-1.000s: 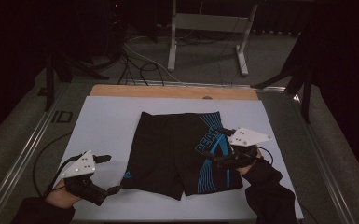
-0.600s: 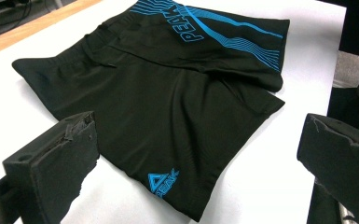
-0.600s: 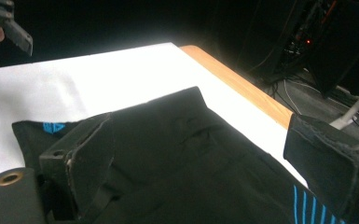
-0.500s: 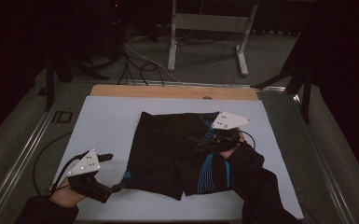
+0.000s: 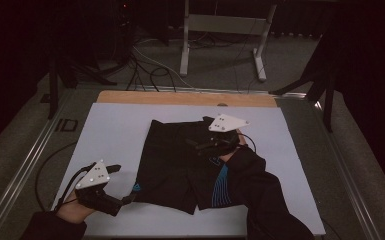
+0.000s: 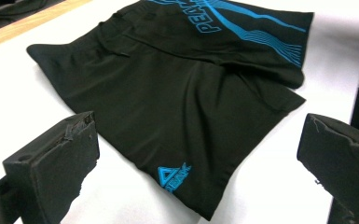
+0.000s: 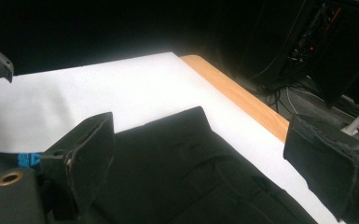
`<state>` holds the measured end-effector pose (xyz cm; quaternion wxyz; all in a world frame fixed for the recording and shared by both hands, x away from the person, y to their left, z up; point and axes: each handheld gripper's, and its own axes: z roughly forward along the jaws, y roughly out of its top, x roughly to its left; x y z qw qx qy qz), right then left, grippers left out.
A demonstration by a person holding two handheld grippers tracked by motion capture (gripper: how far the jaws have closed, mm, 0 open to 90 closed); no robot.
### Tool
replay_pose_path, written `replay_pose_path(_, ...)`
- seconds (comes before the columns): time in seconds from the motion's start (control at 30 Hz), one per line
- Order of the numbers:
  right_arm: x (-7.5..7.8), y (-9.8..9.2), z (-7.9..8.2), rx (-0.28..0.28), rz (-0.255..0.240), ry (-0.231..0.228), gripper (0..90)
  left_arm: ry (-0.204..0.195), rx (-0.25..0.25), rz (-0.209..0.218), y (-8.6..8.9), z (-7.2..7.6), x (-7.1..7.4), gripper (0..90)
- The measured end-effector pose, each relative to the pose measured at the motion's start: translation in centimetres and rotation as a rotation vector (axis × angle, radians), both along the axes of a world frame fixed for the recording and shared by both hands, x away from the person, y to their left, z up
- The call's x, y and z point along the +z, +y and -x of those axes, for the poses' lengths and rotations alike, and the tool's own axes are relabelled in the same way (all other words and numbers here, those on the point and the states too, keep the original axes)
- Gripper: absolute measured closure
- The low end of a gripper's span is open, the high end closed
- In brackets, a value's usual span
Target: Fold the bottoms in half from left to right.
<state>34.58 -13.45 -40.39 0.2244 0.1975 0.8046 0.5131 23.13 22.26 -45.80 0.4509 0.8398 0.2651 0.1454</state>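
Black shorts with blue stripes and a blue logo lie flat on the white sheet. My left gripper sits at the near left, jaws wide open, just short of the shorts' near left leg hem. In the left gripper view the shorts spread out beyond the open left gripper. My right gripper hovers over the shorts' far waist part, pointing left, open and empty. The right gripper view shows the shorts under the open right gripper. A dark sleeve covers the shorts' right side.
A wooden strip runs along the table's far edge, also seen as a wooden strip past the sheet. A metal rail borders the left side. Cables and a metal stand sit on the floor beyond. Bare sheet lies left of the shorts.
My right gripper has moved from the shorts' right edge leftward and farther away, over the waist area. The left gripper has barely shifted.
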Motion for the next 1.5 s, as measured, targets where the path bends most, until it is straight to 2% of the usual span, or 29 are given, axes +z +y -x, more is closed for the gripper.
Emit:
replay_pose_path(0.17,-0.3,1.3,-0.8,0.002,0.003,-0.002,9.0,-0.004,0.021,-0.016,-0.1,0.0,-0.1,0.4)
replay_pose_path(0.53,-0.8,3.9,-2.2,-0.006,0.009,0.005,9.0,0.015,0.075,-0.046,-0.4,0.0,-1.2,0.4)
replay_pose_path(0.57,-0.9,4.1,-2.2,-0.009,-0.004,0.017,9.1,0.017,0.081,-0.047,-0.4,0.0,-1.3,0.4)
replay_pose_path(0.8,-1.5,5.4,-3.2,-0.016,0.029,0.013,9.1,0.044,0.129,-0.035,-0.5,-0.3,-1.9,0.4)
replay_pose_path(1.0,-2.0,6.9,-4.0,-0.029,0.029,0.032,9.1,0.042,0.166,-0.039,-0.8,-0.6,-2.3,0.4)
replay_pose_path(1.13,-2.7,8.2,-4.7,-0.033,0.053,0.036,9.1,0.069,0.189,-0.043,-0.9,-0.8,-2.9,0.4)
replay_pose_path(1.2,-3.0,8.7,-5.0,-0.033,0.052,0.046,9.1,0.101,0.194,-0.049,-1.1,-0.9,-3.3,0.4)
replay_pose_path(1.27,-3.2,8.9,-5.1,-0.034,0.048,0.048,9.1,0.113,0.200,-0.054,-1.2,-1.0,-3.5,0.5)
replay_pose_path(1.3,-3.3,9.2,-5.1,-0.033,0.042,0.063,9.1,0.121,0.196,-0.057,-1.2,-1.0,-3.7,0.5)
replay_pose_path(1.33,-3.7,9.6,-5.3,-0.035,0.050,0.063,9.1,0.147,0.193,-0.068,-1.3,-1.2,-4.1,0.5)
replay_pose_path(1.37,-3.7,9.6,-5.3,-0.035,0.050,0.063,9.1,0.147,0.193,-0.068,-1.3,-1.2,-4.1,0.5)
replay_pose_path(1.4,-4.1,10.1,-5.5,-0.030,0.058,0.066,9.1,0.167,0.193,-0.070,-1.2,-1.3,-4.4,0.5)
replay_pose_path(1.5,-4.5,10.5,-5.7,-0.033,0.060,0.075,9.0,0.181,0.196,-0.082,-1.2,-1.4,-4.8,0.7)
